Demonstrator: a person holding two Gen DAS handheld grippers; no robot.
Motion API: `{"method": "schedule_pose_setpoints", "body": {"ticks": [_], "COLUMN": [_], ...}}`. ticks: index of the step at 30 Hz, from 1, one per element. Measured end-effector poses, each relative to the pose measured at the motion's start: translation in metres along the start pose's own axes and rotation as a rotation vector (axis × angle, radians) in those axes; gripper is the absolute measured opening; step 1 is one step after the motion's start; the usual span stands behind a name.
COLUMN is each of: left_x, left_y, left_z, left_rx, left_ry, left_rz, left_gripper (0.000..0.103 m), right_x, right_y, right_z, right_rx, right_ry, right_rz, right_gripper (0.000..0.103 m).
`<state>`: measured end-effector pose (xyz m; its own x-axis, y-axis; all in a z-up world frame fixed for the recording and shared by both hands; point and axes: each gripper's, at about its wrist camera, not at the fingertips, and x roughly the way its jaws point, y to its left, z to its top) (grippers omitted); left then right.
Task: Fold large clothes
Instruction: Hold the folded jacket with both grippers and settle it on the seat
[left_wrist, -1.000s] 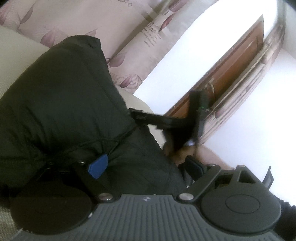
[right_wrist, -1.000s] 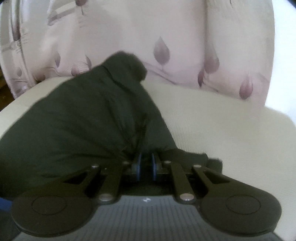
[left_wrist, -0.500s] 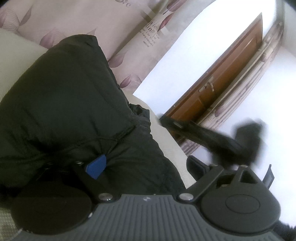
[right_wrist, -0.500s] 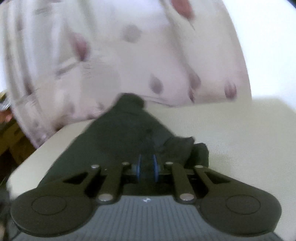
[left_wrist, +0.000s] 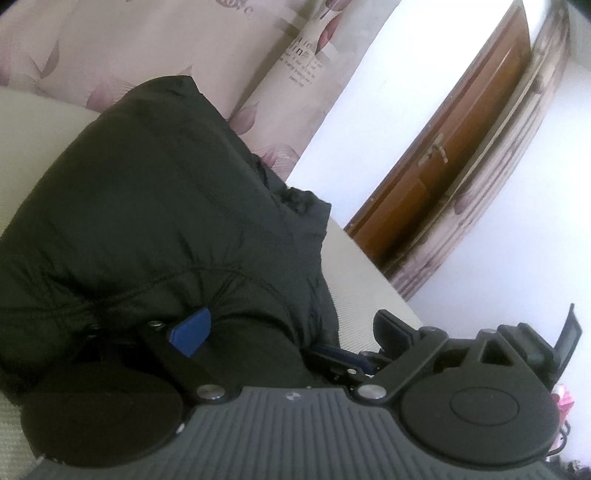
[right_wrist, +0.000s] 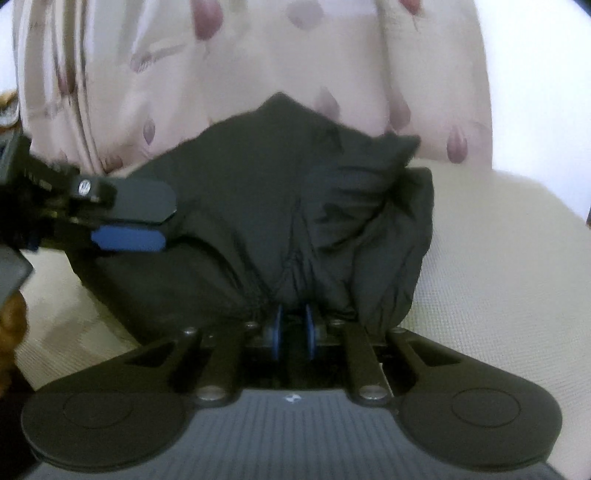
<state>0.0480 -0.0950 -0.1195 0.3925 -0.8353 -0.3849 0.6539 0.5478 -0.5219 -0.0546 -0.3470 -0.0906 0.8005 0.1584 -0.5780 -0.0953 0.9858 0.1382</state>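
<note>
A black puffy jacket lies bunched on the cream sofa seat. In the left wrist view my left gripper stands open and wide. A bulge of the jacket sits between its fingers against the blue left pad, while the right finger is clear of the cloth. In the right wrist view my right gripper is shut on a gathered edge of the jacket, which folds up in front of it. The left gripper shows at the jacket's left side.
Floral pink back cushions rise right behind the jacket. Bare cream seat spreads to the right of it. Beyond the sofa's end there is a white wall and a brown wooden door.
My right gripper swept sideways with the jacket's edge pinched in it, crossing the left wrist view and dropping low. The left gripper came into the right wrist view. The left hand barely moved.
</note>
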Motion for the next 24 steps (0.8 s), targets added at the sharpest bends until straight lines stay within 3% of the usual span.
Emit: {"method": "schedule_pose_setpoints", "body": {"ticks": [24], "left_x": [-0.006], "left_y": [-0.029], "left_z": [-0.01], "left_rx": [0.18], "left_ry": [0.04], "left_rz": [0.177], "left_gripper": [0.102], "right_x": [-0.003], "right_y": [-0.009], "right_z": [-0.007], "right_rx": [0.092], "right_ry": [-0.038], "right_rz": [0.016], "right_gripper": [0.013]}}
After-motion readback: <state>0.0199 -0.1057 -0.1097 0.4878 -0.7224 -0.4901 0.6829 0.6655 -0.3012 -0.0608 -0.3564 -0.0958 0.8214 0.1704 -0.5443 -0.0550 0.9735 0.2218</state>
